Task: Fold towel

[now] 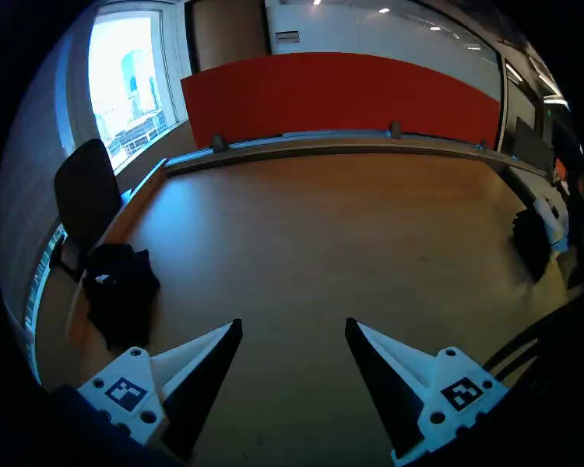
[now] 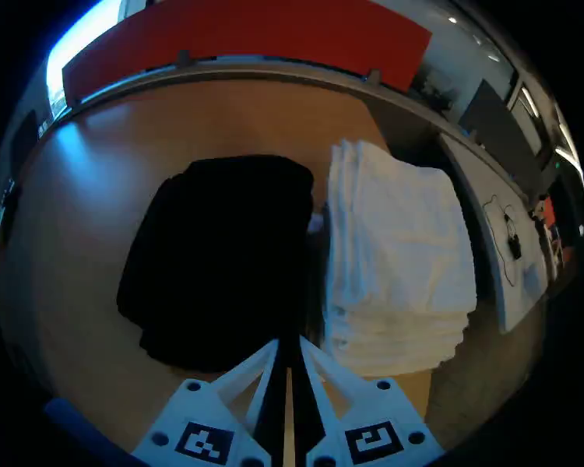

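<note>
Black towel beside white stack; likely fetch step. Right gripper jaws closed, left gripper wide; next, pinch towel edge.

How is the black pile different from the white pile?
The black pile is dark with rounded, uneven edges; the white pile is bright and squared off. The white pile shows neat stacked layers along its near edge; the black pile is too dark to show layers. Both lie side by side on the wooden table.
</note>
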